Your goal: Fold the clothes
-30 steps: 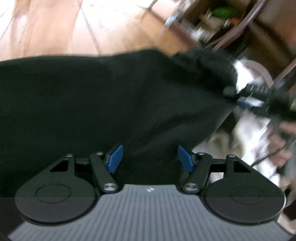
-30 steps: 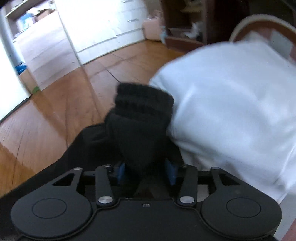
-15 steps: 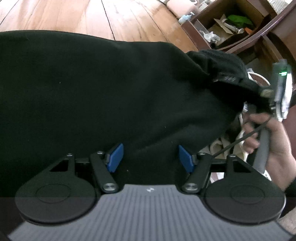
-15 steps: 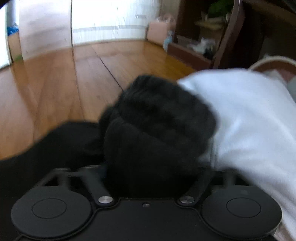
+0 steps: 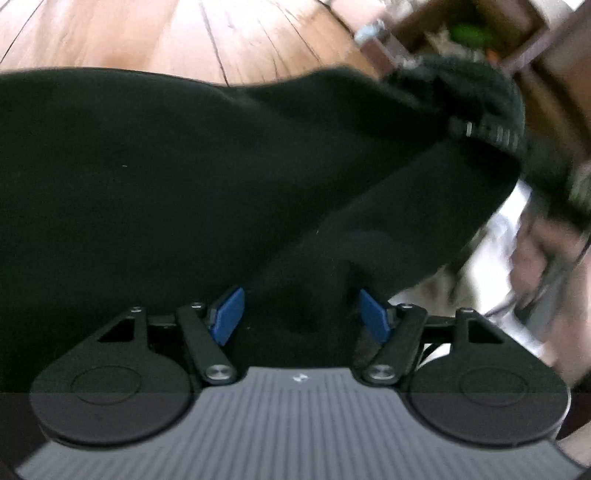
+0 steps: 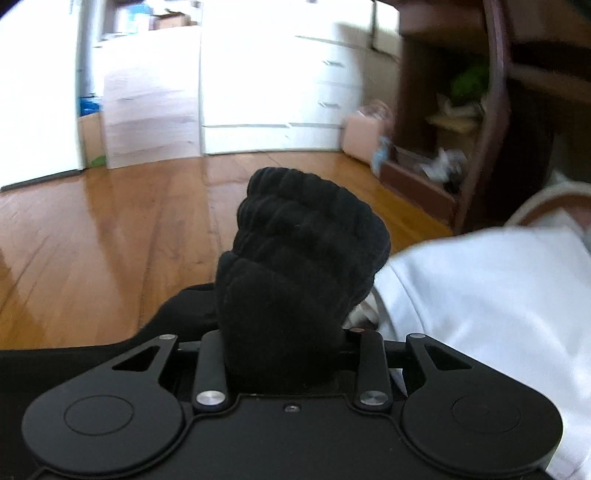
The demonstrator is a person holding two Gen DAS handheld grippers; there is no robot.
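Black garment [image 5: 184, 177] between both grippers

Floor: glossy orange-brown wooden boards [image 6: 110, 236], bright reflections carried across them; the same boards [image 5: 155, 33] are seen in the left wrist view. Far wall: white drawer units [image 6: 280, 92] with slim handles, strongly overexposed by daylight. A pale wood-grain cabinet [image 6: 147, 110] is set beside them. A pink box [image 6: 364, 134] is placed on the floor near the drawers. Right side: dark brown wooden shelving [image 6: 443, 147], cluttered with papers and a green item [image 6: 471, 79]; the contents are blurred.
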